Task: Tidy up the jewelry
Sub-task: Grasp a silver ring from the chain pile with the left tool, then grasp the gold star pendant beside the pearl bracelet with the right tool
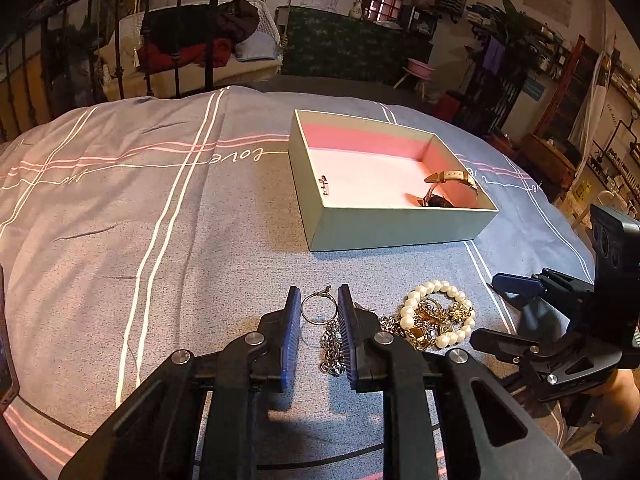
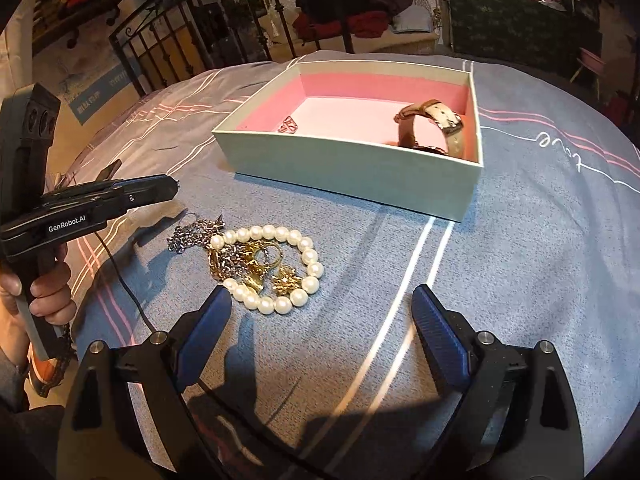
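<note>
Striped grey bedspread (image 1: 120, 240), and the left gripper (image 1: 319, 312) angles down, jaws clamped on one hoop earring (image 1: 316, 309) beside the jewelry pile (image 2: 256, 264). Right gripper (image 2: 322, 308) hovers wide open. One open box (image 2: 348, 164) holds one watch (image 2: 432, 126).

My left gripper (image 1: 319, 307) pinches a hoop earring (image 1: 315, 309) — open box (image 1: 400, 228) sits beyond on the bedspread (image 1: 120, 220).
</note>
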A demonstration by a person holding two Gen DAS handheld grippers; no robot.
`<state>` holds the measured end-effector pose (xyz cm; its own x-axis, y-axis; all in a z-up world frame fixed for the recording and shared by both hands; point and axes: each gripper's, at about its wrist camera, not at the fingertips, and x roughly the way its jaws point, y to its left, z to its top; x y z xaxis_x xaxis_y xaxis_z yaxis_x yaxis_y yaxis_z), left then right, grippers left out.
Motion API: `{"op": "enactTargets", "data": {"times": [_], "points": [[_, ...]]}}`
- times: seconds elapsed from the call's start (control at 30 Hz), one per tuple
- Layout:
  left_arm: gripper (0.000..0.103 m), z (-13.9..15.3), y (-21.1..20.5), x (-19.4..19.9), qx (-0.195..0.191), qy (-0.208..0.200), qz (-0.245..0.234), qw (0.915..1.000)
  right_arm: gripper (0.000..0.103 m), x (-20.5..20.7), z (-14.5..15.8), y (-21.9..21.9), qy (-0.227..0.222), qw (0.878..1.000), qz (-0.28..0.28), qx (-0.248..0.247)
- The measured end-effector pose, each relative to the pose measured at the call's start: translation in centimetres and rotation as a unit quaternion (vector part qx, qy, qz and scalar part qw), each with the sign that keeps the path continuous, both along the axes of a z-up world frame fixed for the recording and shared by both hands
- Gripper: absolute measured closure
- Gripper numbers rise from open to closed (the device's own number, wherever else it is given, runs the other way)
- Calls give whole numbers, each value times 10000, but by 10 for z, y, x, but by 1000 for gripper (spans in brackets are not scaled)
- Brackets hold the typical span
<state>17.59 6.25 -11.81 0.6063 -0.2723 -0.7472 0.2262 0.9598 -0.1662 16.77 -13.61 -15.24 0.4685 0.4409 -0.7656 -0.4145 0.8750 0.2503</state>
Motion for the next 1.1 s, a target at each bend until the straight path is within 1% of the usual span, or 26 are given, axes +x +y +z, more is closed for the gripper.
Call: {"op": "enactTargets", "data": {"times": [0.03, 0.07, 0.17, 0.27, 0.33, 0.4, 0.47, 0.5, 0.53, 0.57, 0.63, 0.7, 0.73, 0.77, 0.8, 0.83, 0.87, 0.9, 0.97, 1.0, 1.1], "points": [[84, 0, 0, -1, 7, 9, 7, 10000, 12, 5, -1, 13, 37, 9997, 213, -100], [84, -1, -1, -2, -5, 26, 10, 10000, 12, 5, -1, 13, 37, 9997, 213, -100], [84, -4, -2, -3, -37, 101, 31, 9999, 12, 10, -3, 33, 45, 9984, 496, -252], [84, -8, -2, -4, -38, 155, 35, 9999, 12, 13, -5, 49, 3, 9960, 715, -527], [84, -8, -2, -6, -39, 154, 36, 9999, 12, 12, -4, 50, -35, 9957, 730, -571], [84, -8, -1, -7, -46, 142, 48, 9999, 12, 8, 2, 42, -144, 9975, 561, -399], [84, -9, 0, -8, -58, 156, 61, 9998, 20, 5, 7, 32, -219, 9985, 447, -215], [84, -10, 0, -8, -55, 169, 76, 9998, 28, 3, 10, 28, -247, 9985, 458, -149], [84, -11, 0, -7, -56, 186, 85, 9998, 34, 0, 12, 27, -248, 9983, 511, -103], [84, -12, 1, -6, -62, 205, 101, 9997, 36, -2, 12, 27, -242, 9979, 590, -84], [84, -14, 2, -4, -123, 260, 121, 9995, 46, -7, 12, 32, -260, 9964, 805, -96], [84, -15, 2, -4, -158, 285, 134, 9994, 49, -10, 9, 40, -259, 9941, 1028, -208], [84, -15, 2, -4, -164, 295, 125, 9994, 49, -12, 5, 48, -354, 9921, 1122, -425], [84, -15, 2, -4, -164, 296, 118, 9994, 49, -12, 5, 48, -354, 9921, 1122, -425], [84, -15, 2, -4, -164, 297, 120, 9994, 50, -12, 3, 50, -386, 9912, 1141, -540], [84, -16, 2, -4, -176, 310, 119, 9993, 58, -11, 1, 51, -412, 9906, 1125, -666], [84, -16, 4, -3, -195, 330, 125, 9992, 64, -11, -1, 51, -404, 9904, 1114, -708], [84, -17, 5, -3, -219, 346, 139, 9991, 74, -10, -1, 50, -360, 9908, 1149, -624], [84, -17, 6, -3, -240, 356, 150, 9990, 75, -12, -1, 48, -365, 9908, 1164, -592], [84, -17, 6, -3, -228, 357, 155, 9990, 79, -13, -1, 48, -370, 9906, 1174, -590], [84, -17, 5, -4, -222, 345, 146, 9991, 79, -17, 3, 44, -386, 9912, 1154, -522]]}}
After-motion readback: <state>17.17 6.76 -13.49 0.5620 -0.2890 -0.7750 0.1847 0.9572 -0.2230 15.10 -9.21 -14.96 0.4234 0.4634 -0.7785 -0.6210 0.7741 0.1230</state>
